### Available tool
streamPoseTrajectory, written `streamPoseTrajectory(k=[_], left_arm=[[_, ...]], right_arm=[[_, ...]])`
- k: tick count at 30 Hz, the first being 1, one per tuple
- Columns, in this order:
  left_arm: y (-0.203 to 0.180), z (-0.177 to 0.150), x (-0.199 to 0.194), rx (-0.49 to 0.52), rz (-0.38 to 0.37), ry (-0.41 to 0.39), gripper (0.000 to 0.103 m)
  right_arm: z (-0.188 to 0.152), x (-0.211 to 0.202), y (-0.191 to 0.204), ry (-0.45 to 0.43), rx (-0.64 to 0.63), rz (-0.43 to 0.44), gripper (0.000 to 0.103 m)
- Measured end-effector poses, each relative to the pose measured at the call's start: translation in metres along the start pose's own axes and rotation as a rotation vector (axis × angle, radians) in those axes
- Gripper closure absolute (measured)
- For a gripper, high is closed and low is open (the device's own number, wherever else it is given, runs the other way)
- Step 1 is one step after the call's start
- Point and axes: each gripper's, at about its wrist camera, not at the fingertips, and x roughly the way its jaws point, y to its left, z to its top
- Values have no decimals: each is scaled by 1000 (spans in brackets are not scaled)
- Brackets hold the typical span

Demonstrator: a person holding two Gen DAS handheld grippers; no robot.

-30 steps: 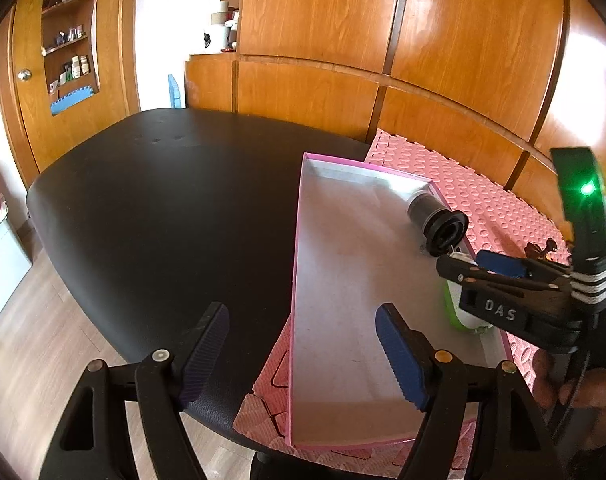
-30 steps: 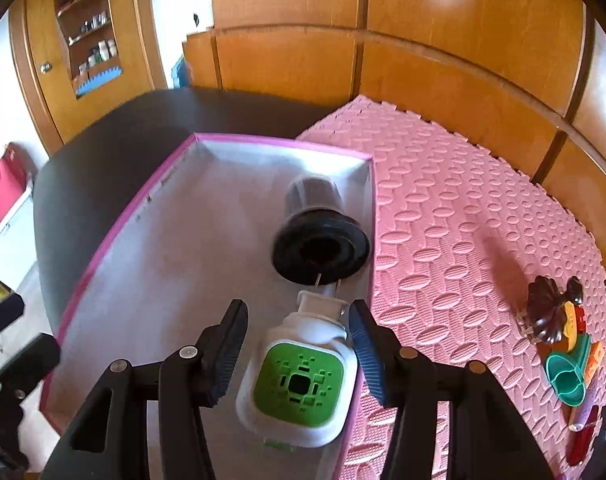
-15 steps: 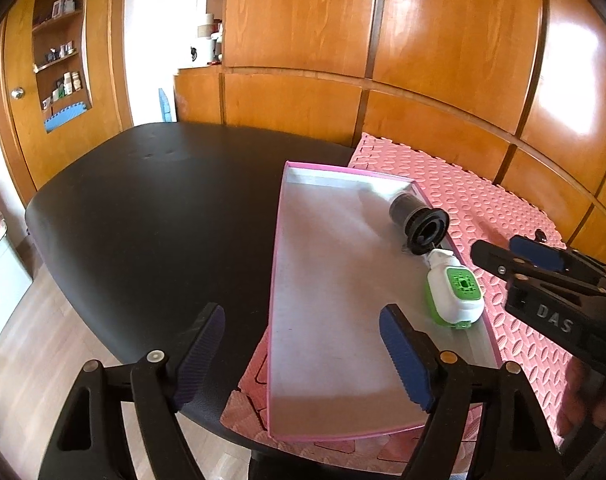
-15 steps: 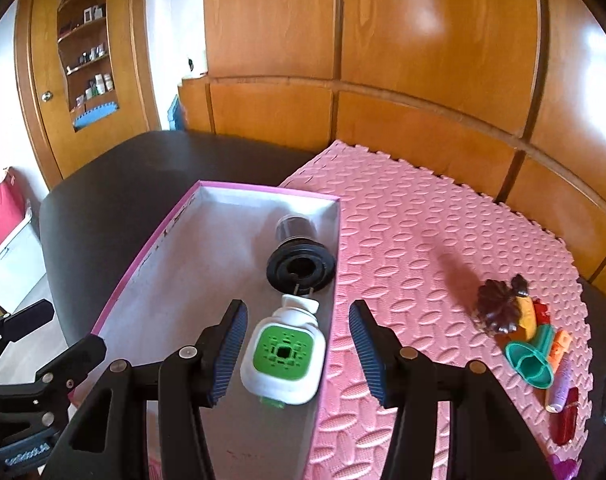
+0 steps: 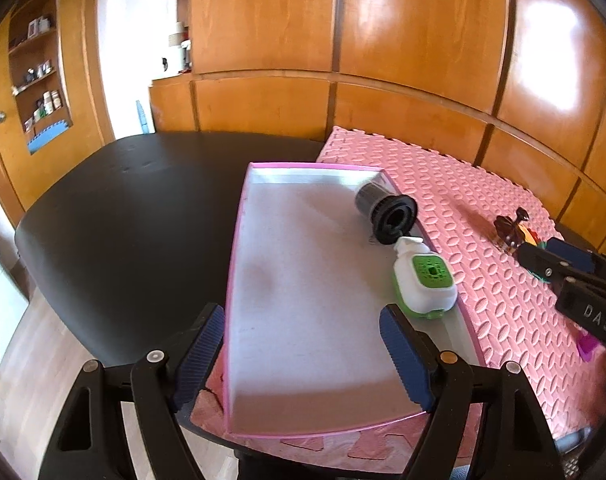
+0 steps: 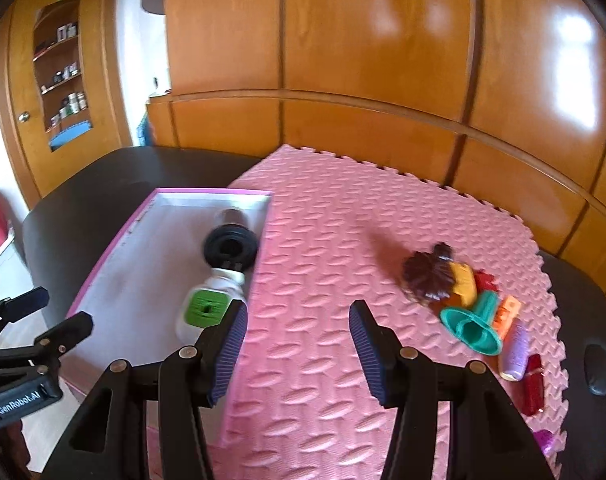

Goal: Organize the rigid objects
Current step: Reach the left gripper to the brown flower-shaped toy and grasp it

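Observation:
A pink-rimmed tray (image 5: 239, 248) (image 6: 115, 240) lies on the pink foam mat (image 6: 343, 240). In it lie a black and grey filter cup (image 5: 385, 214) (image 6: 231, 246) and a white and green device (image 5: 425, 282) (image 6: 207, 310). My left gripper (image 5: 303, 356) is open and empty over the tray's near end. My right gripper (image 6: 297, 352) is open and empty over the mat, right of the tray. A pile of small items lies at the mat's right: a brown leaf piece (image 6: 429, 276), a yellow piece (image 6: 463, 282), a teal funnel (image 6: 473, 326).
More small items sit by the pile: an orange piece (image 6: 507, 314), a lilac tube (image 6: 515, 352), a red piece (image 6: 533, 384). The mat lies on a black table (image 5: 123, 208). Wooden wall panels stand behind. A shelf cabinet is at far left.
My right gripper has pulled back from the white and green device, left lying in the tray, and swung right over the mat. My left gripper has barely moved.

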Motion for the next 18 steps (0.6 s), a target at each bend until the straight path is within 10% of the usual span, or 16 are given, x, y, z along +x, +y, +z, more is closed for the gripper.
streamPoseTrajectory(k=[18], left_arm=[[-53,5,8,151,-46,15,20]], right_arm=[[-13,-25,-170,6,199,-275,48]])
